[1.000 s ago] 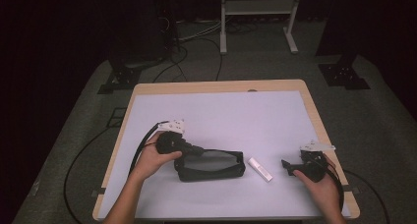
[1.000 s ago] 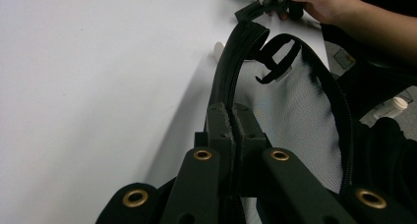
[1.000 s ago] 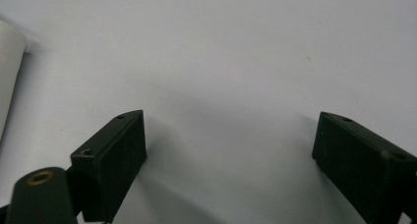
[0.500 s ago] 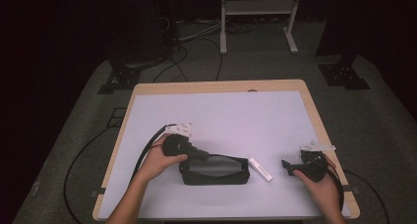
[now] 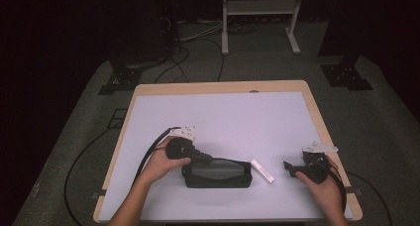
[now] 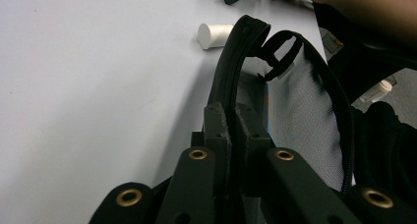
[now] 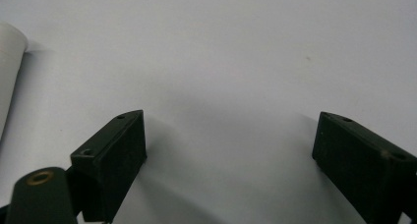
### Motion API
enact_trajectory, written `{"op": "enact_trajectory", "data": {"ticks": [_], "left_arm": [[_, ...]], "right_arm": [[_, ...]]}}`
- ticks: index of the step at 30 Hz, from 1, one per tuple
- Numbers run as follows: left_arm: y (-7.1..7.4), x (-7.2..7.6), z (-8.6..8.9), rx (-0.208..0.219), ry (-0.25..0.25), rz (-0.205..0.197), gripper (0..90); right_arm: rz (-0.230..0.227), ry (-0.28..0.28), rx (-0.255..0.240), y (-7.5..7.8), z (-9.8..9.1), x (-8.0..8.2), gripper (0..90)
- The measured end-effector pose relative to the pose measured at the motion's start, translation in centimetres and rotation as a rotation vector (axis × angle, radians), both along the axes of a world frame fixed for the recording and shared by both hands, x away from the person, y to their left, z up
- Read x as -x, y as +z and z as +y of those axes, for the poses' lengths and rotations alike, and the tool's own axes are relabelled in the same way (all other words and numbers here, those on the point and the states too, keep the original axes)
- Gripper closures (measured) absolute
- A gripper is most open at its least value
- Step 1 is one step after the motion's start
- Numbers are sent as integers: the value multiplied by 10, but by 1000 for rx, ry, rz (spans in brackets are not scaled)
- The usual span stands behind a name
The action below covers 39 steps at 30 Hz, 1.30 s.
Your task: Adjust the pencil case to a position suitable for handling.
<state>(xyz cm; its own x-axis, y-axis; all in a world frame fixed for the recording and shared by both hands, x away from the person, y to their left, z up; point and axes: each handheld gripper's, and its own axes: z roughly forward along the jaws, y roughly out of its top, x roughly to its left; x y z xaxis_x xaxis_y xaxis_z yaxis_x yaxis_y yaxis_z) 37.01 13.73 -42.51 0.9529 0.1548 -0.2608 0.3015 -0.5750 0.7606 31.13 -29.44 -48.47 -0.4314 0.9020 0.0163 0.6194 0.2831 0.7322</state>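
Observation:
A black mesh zipper pouch [image 5: 218,174] lies near the table's front edge. My left gripper [image 5: 205,160] is shut on the pouch's zipper rim at its left end. In the left gripper view the jaws [image 6: 235,116] pinch that rim, and the mesh wall [image 6: 300,106] curves away behind them. The jaws have just been opening slightly, with the rim still between them. A white tube [image 5: 262,170] [image 6: 215,35] [image 7: 10,62] rests on the table just right of the pouch. My right gripper [image 5: 288,167] [image 7: 231,135] sits low over the table right of the tube, open, with nothing between its jaws.
The white mat [image 5: 223,117] covers the table, whose wooden edge [image 5: 317,112] runs close to my right hand. Cables [image 5: 198,37] and a metal stand [image 5: 257,8] are on the dark floor beyond. A small bottle [image 6: 381,89] lies off the table.
My left hand and gripper have shifted slightly right and toward the front edge, drawing the pouch with them. The right gripper has stayed put.

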Motion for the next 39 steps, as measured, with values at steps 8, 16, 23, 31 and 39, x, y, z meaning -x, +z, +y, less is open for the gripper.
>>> {"op": "enact_trajectory", "data": {"ticks": [8,16,23,31,39], "left_arm": [[4,1,3,20,10,3,711],[14,4,9,35,52,-26,515],[21,5,17,34,96,-58,380],[26,4,27,41,159,-77,255],[30,1,39,31,240,-105,216]], "right_arm": [[0,0,0,0,0,0,118],[0,0,0,0,0,0,118],[0,0,1,0,0,0,118],[0,0,1,0,0,0,118],[0,0,1,0,0,0,118]]}}
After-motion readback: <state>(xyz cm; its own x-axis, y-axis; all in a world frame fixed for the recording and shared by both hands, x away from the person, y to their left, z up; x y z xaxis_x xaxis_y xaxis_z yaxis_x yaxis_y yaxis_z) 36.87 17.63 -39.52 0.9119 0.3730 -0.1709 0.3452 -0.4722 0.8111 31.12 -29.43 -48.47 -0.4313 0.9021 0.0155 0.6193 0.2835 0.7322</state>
